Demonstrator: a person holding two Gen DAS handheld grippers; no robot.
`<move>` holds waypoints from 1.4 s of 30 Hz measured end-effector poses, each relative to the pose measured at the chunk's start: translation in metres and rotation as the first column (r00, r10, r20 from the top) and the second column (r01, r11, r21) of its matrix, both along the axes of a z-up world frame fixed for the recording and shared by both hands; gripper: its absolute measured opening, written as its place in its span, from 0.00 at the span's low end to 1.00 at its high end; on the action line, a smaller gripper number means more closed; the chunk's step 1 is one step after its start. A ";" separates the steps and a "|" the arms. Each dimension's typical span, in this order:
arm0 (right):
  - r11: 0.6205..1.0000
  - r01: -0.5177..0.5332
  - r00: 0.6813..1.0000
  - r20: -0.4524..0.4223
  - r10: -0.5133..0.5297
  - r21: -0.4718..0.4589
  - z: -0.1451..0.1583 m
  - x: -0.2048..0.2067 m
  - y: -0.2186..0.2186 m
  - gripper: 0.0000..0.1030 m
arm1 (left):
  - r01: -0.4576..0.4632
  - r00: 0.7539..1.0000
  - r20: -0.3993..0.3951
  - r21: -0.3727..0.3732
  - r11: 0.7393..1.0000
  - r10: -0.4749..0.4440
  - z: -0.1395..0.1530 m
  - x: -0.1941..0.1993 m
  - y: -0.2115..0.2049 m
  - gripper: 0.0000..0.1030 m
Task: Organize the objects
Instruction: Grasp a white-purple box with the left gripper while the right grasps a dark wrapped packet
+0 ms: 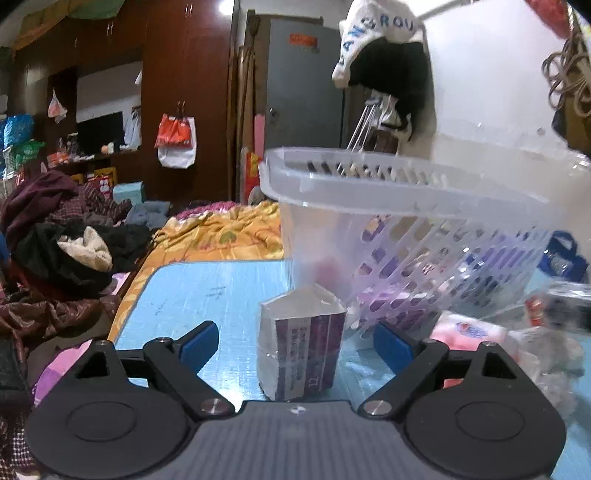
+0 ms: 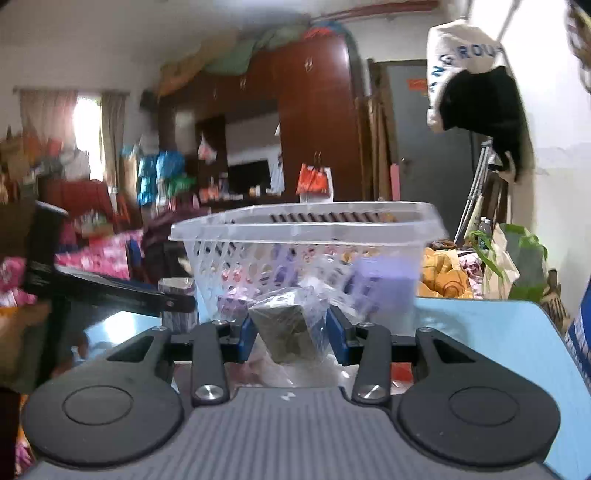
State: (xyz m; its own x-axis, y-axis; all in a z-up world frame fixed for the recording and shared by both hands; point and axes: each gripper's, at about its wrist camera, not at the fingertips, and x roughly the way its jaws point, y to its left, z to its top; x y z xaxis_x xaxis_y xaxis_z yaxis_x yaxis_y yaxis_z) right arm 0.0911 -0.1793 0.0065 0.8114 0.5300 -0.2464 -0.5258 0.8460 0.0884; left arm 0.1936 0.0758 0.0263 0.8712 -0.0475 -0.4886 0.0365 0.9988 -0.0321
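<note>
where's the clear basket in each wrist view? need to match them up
Left wrist: basket fills the centre-right, tilted, beyond the purple pack standing between the open fingers of the left hand-held gripper.
Right wrist: basket sits centre frame, level, just behind the wrapped block held by the right hand-held gripper.
Shared landmark: the white lettered bag hanging top right.
</note>
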 end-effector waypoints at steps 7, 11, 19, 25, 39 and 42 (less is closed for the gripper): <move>0.996 0.031 1.000 0.004 -0.031 0.084 -0.008 -0.007 -0.026 0.43 | -0.039 0.999 0.025 0.040 0.998 0.038 0.000 -0.006 -0.007 0.51; 0.995 0.035 0.999 0.010 -0.036 0.090 -0.008 -0.007 -0.026 0.43 | 0.008 0.993 0.114 -0.020 1.000 -0.006 0.008 -0.034 -0.008 0.51; 0.997 0.037 0.997 0.059 -0.041 0.063 -0.011 -0.014 -0.020 0.43 | 0.161 0.926 0.357 -0.073 0.984 -0.125 0.008 -0.093 -0.016 0.51; 0.998 0.035 0.997 0.074 -0.039 0.050 -0.013 -0.016 -0.018 0.43 | 0.188 0.917 0.376 -0.107 0.976 -0.135 0.007 -0.092 -0.011 0.51; 0.999 0.018 0.995 0.098 -0.021 0.032 -0.014 -0.019 -0.017 0.43 | 0.196 0.905 0.399 -0.085 0.977 -0.147 0.007 -0.095 -0.011 0.51; 0.999 0.018 0.993 0.114 -0.022 0.032 -0.013 -0.021 -0.018 0.43 | 0.209 0.895 0.417 -0.082 0.974 -0.157 0.006 -0.099 -0.010 0.51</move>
